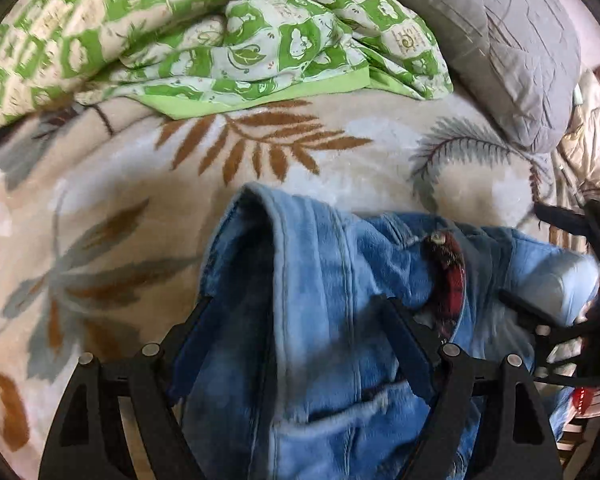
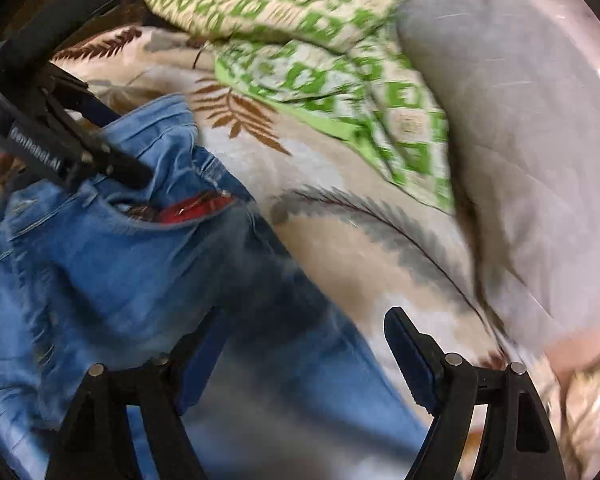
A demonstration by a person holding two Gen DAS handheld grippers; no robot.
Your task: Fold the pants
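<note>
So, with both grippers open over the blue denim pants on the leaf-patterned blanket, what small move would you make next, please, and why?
Probably lower the left gripper and close it on the raised fold of the blue denim pants: its jaws stand open astride that bunched fabric, nothing is held, and the pants lie rumpled.

Faded denim pants [image 1: 320, 280] on fleecy blanket [image 1: 140, 184]
</note>
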